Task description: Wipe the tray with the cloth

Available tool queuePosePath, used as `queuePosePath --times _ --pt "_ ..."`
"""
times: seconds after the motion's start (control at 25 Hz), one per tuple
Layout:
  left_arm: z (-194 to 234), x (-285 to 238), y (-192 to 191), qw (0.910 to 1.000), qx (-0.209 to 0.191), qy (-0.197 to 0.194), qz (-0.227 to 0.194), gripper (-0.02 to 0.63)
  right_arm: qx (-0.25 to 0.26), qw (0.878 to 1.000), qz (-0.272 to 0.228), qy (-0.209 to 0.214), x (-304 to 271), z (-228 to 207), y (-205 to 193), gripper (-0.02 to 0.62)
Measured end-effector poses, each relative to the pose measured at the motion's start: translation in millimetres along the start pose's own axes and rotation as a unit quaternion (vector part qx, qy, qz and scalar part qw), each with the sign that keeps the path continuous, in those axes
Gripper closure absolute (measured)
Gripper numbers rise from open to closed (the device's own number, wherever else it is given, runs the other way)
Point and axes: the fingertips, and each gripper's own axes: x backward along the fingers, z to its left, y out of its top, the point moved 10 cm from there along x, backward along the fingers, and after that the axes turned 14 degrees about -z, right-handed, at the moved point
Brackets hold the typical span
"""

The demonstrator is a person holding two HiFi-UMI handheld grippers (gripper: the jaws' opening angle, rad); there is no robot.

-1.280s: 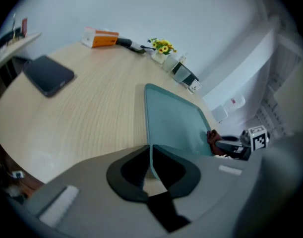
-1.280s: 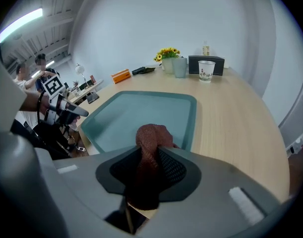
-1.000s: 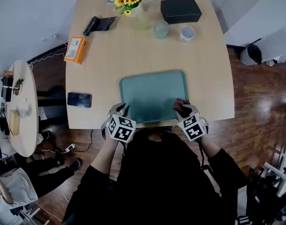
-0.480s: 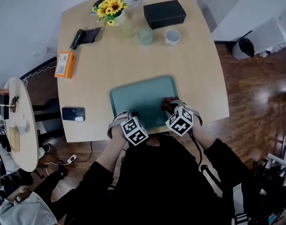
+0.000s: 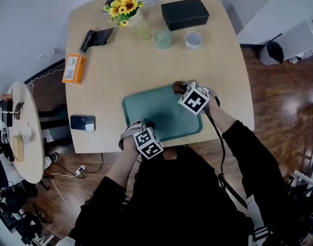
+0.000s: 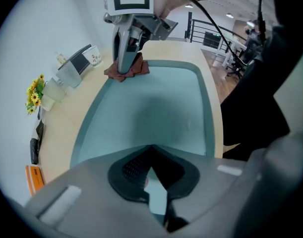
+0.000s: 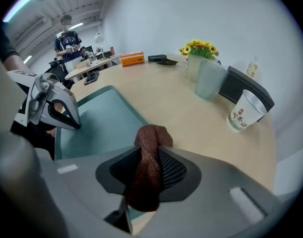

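A teal tray [image 5: 157, 111] lies near the front edge of the wooden table [image 5: 110, 86]. My left gripper [image 5: 147, 124] is at the tray's near left rim and shut on it; a teal sliver of the rim [image 6: 155, 195] shows between the jaws of the left gripper [image 6: 153, 182]. My right gripper [image 5: 181, 90] is shut on a reddish-brown cloth [image 5: 177, 87] at the tray's far right corner. In the right gripper view the cloth [image 7: 149, 152] is bunched between the jaws of the right gripper [image 7: 147, 170]. The left gripper view shows the cloth [image 6: 136, 69] resting on the tray's far rim.
Left of the tray lies a dark phone [image 5: 82, 122]. Farther back are an orange box [image 5: 73, 68], a black pouch [image 5: 97, 37], a sunflower vase [image 5: 124, 6], a glass [image 5: 163, 38], a paper cup [image 5: 193, 40] and a black box [image 5: 185, 14]. A round side table [image 5: 20, 132] stands at left.
The right gripper carried the cloth from the tray's near right corner to its far right corner. The left gripper moved onto the tray's near rim and closed there.
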Motion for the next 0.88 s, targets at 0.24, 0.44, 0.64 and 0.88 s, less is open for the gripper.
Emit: queuePosePath --times 0.24,0.44,0.64,0.88 --pt "3 -1 -1 0.9998 0.020 -0.005 -0.003 0.598 0.020 1.000 0.003 0.022 -4 -1 3 0.492" --pt "1 -2 1 0.9996 0.026 0.010 -0.001 0.598 0.021 0.999 -0.006 0.033 1 25 -5 0.494" --pt "1 -1 0 0.9987 0.046 0.020 -0.004 0.597 0.051 0.997 -0.005 0.065 8 76 -17 0.494" --pt "39 44 -29 0.9605 0.225 0.155 -0.054 0.481 0.070 0.994 0.009 0.089 22 118 -35 0.493"
